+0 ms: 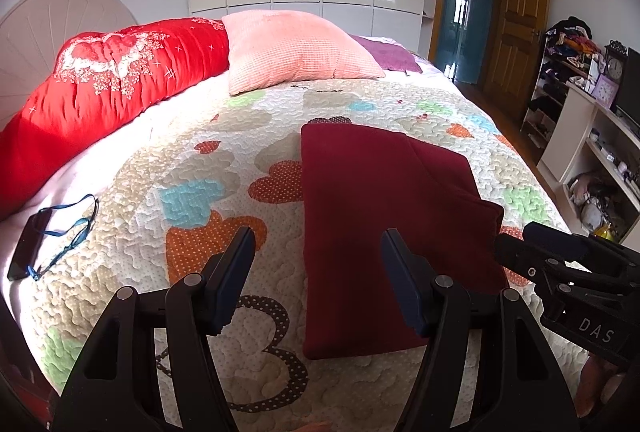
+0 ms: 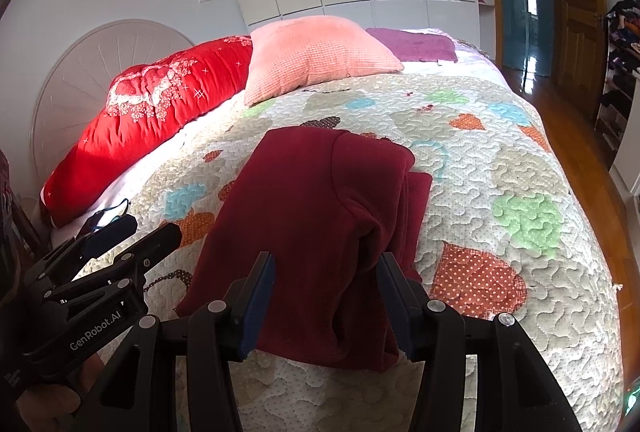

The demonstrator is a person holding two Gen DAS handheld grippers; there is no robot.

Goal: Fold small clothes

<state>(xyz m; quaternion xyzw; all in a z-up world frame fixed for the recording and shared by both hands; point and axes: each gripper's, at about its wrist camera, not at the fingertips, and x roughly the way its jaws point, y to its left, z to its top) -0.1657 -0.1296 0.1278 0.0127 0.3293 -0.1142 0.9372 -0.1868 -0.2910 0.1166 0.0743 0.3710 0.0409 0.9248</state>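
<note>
Both grippers' jaws gape empty over the folded maroon garment (image 1: 376,232) on the quilt (image 1: 224,160).

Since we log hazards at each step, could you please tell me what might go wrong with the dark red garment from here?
1. The dark red garment has a bunched layer on its right side; another fold could trap that lump.
2. Both the left gripper and right gripper are open and hold nothing, so a shallow pinch might catch only the top layer.
3. The quilt could get pinched along with it.
</note>
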